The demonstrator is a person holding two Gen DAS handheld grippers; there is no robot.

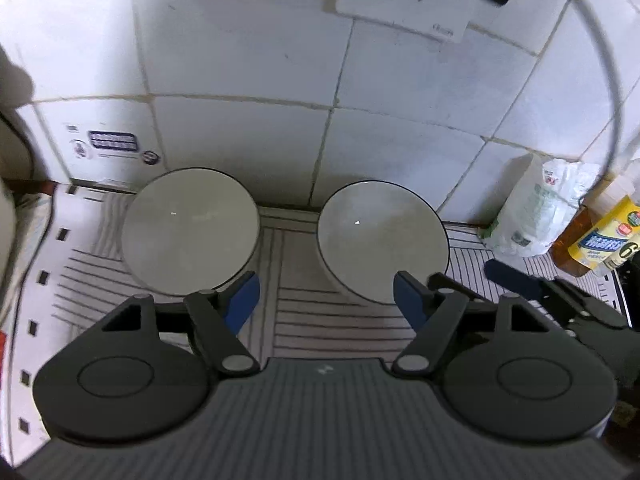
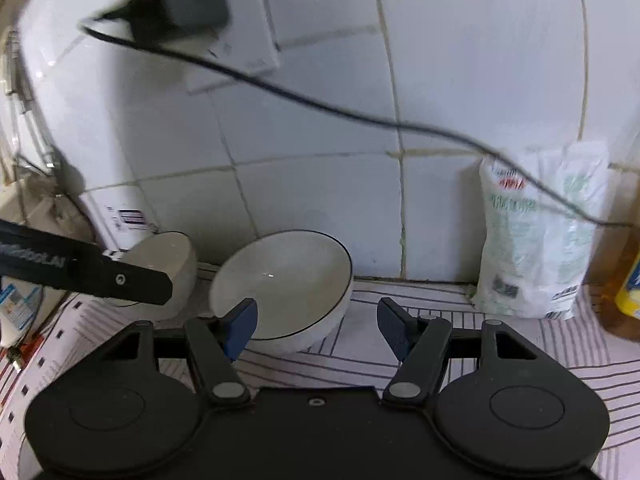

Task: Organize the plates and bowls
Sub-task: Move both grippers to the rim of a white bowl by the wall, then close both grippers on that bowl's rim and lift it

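Sitting near the worktop's back edge, your two bowls, left bowl (image 1: 191, 230) and right bowl (image 1: 383, 240), look empty. Your left gripper (image 1: 326, 300) has its fingers wide apart, gripping nothing. Your right gripper (image 2: 316, 326) is equally spread, one finger overlapping the right bowl's rim. Only the right wrist view shows the black cable (image 2: 320, 104).

left wrist: above, close, facing wall | right wrist: lower – both share 2 bowls (image 1: 384, 240) (image 2: 280, 284)
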